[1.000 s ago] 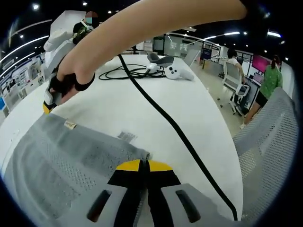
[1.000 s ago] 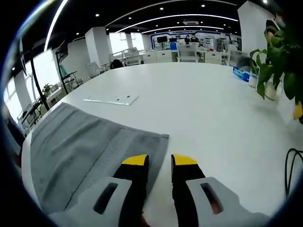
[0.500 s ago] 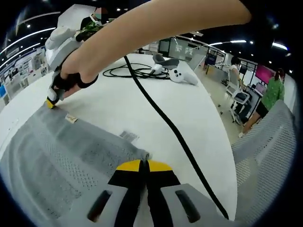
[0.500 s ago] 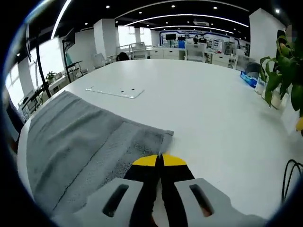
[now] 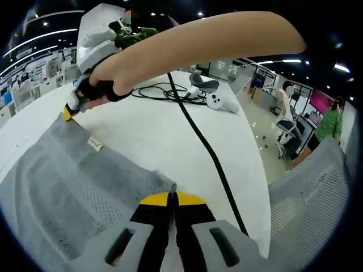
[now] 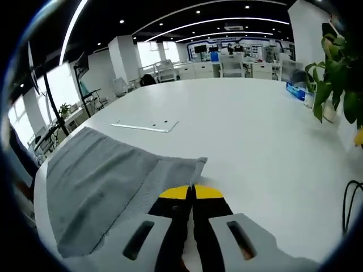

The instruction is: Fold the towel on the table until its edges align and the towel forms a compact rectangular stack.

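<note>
Grey towel [image 5: 68, 192] pinched at two corners
Left hand-held gripper [image 5: 172, 198] and right hand-held gripper [image 6: 190, 192] each clamp a towel corner, low over the white bench [image 6: 255, 136].

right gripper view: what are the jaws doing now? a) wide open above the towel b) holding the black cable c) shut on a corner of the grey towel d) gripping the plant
c: in the right gripper view the right gripper has its yellow tips pressed together on the corner of the grey towel, which lies on the white table.
</note>
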`<action>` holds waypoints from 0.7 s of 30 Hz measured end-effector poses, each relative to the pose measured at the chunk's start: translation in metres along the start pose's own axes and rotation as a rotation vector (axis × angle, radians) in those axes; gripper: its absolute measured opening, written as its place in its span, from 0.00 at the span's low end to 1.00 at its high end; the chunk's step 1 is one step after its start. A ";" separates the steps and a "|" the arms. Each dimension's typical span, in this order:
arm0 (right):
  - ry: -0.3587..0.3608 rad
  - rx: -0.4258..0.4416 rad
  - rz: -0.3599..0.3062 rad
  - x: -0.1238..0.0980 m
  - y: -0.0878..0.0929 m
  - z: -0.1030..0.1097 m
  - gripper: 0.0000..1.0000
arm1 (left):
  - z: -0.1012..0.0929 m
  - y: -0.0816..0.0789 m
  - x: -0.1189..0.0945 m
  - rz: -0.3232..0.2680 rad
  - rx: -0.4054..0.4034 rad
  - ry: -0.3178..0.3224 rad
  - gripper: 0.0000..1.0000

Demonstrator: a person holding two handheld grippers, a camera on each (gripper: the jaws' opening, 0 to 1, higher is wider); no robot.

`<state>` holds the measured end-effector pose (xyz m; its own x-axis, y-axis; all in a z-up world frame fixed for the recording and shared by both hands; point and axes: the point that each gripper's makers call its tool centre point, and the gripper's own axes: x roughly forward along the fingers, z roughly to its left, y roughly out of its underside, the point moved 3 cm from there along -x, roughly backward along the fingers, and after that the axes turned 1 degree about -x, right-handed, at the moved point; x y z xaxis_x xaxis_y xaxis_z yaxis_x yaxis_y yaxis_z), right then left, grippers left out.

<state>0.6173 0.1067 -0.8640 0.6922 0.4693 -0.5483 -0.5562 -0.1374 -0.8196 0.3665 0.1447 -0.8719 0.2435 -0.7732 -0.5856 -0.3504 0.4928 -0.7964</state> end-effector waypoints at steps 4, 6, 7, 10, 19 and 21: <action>0.004 0.001 -0.003 -0.004 -0.007 0.002 0.00 | -0.001 -0.008 -0.003 -0.024 0.004 0.002 0.02; -0.001 0.010 -0.011 -0.006 -0.010 0.002 0.00 | -0.002 -0.012 -0.004 -0.031 0.015 0.005 0.02; -0.004 0.013 -0.014 -0.007 -0.012 0.003 0.00 | -0.002 -0.012 -0.004 -0.031 0.017 0.004 0.02; -0.023 0.011 -0.024 -0.009 -0.016 0.005 0.00 | -0.002 -0.019 -0.006 -0.047 0.040 0.005 0.02; -0.039 -0.003 -0.047 -0.023 -0.027 0.002 0.00 | -0.015 -0.043 -0.012 -0.137 0.055 0.042 0.02; -0.046 -0.001 -0.050 -0.027 -0.030 0.000 0.00 | -0.019 -0.050 -0.012 -0.156 0.054 0.048 0.02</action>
<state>0.6151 0.0986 -0.8250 0.6973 0.5152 -0.4983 -0.5207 -0.1136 -0.8461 0.3638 0.1216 -0.8226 0.2473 -0.8593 -0.4478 -0.2626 0.3854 -0.8846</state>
